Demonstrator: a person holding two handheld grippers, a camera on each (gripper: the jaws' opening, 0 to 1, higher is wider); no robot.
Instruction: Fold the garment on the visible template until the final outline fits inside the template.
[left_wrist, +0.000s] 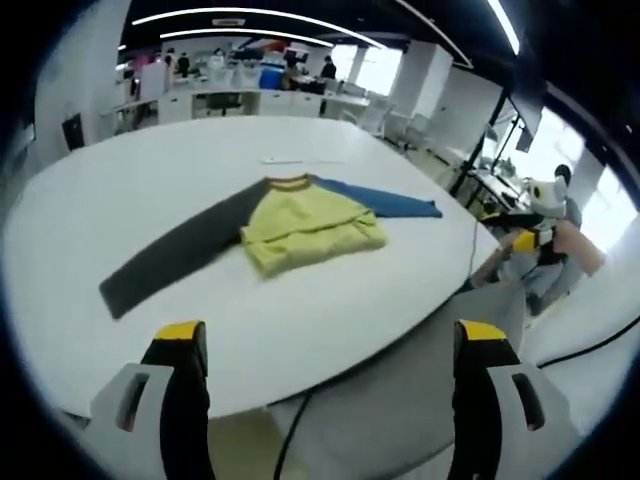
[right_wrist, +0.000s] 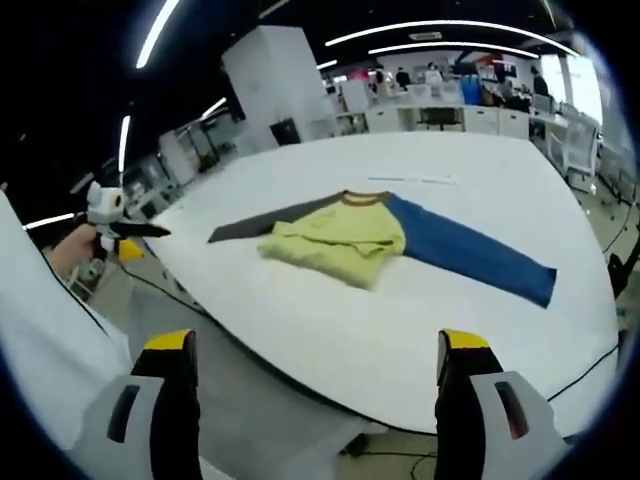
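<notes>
Both claws, left (left_wrist: 325, 345) and right (right_wrist: 315, 355), hang spread and empty off the surface (left_wrist: 150, 190). The shirt (left_wrist: 305, 225) looks soft, light and floppy; take hold at a sleeve cuff.

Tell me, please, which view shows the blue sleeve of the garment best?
The right gripper view: the blue sleeve lies fully spread toward the table edge. In the left gripper view the same sleeve appears small and foreshortened behind the yellow body.

Garment (left_wrist: 305, 222) (right_wrist: 345, 238): yellow shirt, brown collar, one dark grey sleeve, one blue. Lies on white counter (left_wrist: 150, 190) (right_wrist: 480, 180). Lower body folded up, bunched at hem. Both sleeves spread outward, flat, unfolded.
</notes>
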